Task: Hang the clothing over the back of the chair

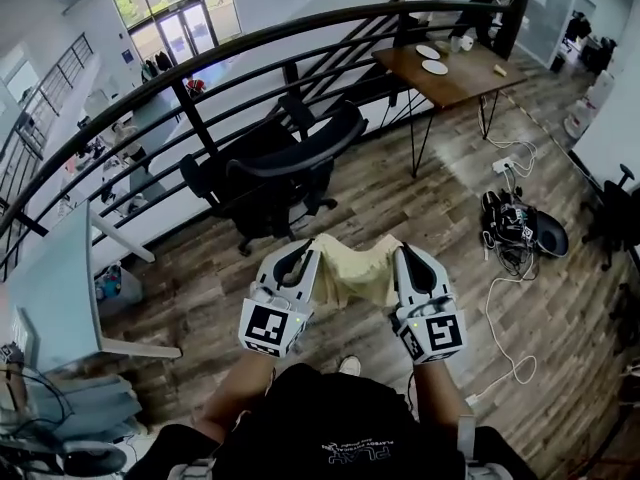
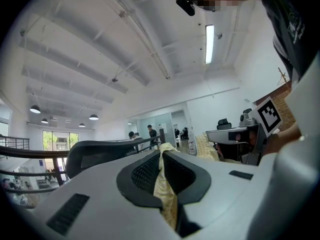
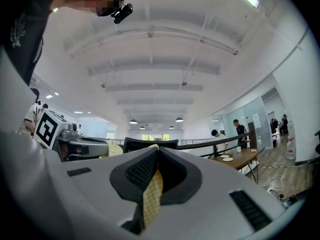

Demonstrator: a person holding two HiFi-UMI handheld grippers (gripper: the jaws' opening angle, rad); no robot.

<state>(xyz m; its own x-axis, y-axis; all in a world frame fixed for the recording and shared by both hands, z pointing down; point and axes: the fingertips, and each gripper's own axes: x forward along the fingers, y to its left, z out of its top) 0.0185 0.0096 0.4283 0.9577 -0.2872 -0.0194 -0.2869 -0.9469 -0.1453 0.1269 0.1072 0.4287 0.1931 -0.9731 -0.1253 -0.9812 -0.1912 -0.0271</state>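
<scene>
A person is holding one pale yellow garment [image 1: 352,268] stretched between two grippers in the lower middle of the head view, facing a black mesh office chair [image 1: 290,168] that is standing just above it in the frame, before a curved black railing [image 1: 200,78]. The left hand-held gripper [image 1: 300,260] is pinching the cloth's left edge, its jaws nearly together and fabric bunching between the pads. The right hand-held gripper [image 1: 405,263] is clamping the right edge the same way, with a strip of cloth running down between its closed jaws. The pickup appears done but the draping is not: the garment is hanging in the air short of the chair, touching no part of its back. What is left, by the look of it, is carrying the cloth forward, lifting it over the backrest and letting go. Counted: one garment, two grippers, one chair close by, a second dark chair [image 1: 615,218] at the right edge, and two white plates [image 1: 435,67] on the wooden counter [image 1: 470,86] at upper right.
</scene>
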